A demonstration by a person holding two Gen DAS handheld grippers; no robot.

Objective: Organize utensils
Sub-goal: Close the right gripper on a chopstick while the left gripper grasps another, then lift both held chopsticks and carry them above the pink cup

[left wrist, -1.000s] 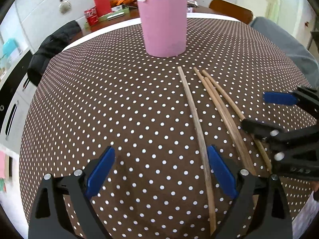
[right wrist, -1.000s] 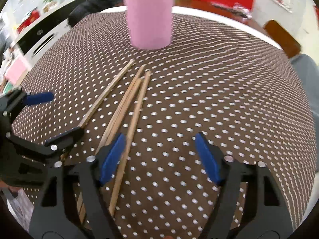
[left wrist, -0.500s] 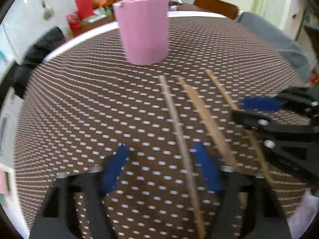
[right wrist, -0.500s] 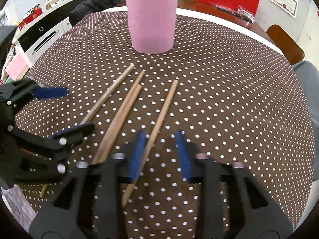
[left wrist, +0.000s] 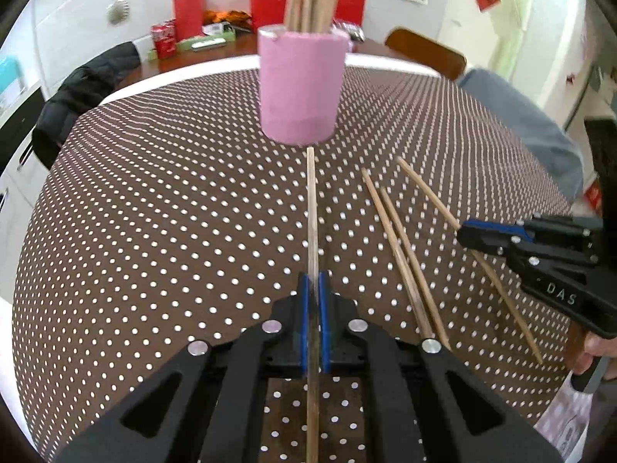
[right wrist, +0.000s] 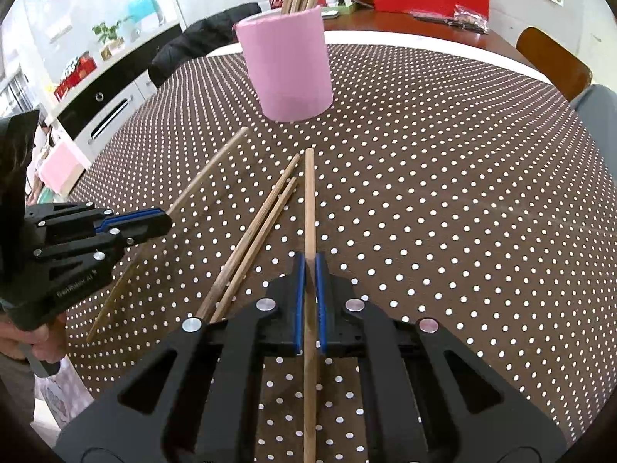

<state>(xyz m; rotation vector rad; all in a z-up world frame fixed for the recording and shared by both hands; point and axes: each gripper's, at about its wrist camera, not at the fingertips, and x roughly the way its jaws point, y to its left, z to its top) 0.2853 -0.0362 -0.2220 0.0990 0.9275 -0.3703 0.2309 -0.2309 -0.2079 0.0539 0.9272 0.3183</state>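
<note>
Left wrist view: our left gripper (left wrist: 313,301) is clamped on one chopstick (left wrist: 311,208), which runs straight ahead between the blue pads, its far tip stopping just short of the pink cup (left wrist: 299,88). Right wrist view: our right gripper (right wrist: 308,293) is likewise closed on its own stick (right wrist: 309,200), tip aimed toward the cup (right wrist: 287,69). Two more chopsticks (right wrist: 254,235) lie side by side on the dotted cloth (right wrist: 462,193), between the two tools. Whether the held sticks are lifted clear of the cloth or only pinched against it we cannot quite tell from these angles.

We judge the sticks light, stiff and smooth, so they may swivel or slide in the pads if gripped far from the middle. Both are held partway along, with a long length forward and some trailing behind, which seems fair for tipping them upright. The cup already holds several sticks, so each one must go in beside those.
</note>
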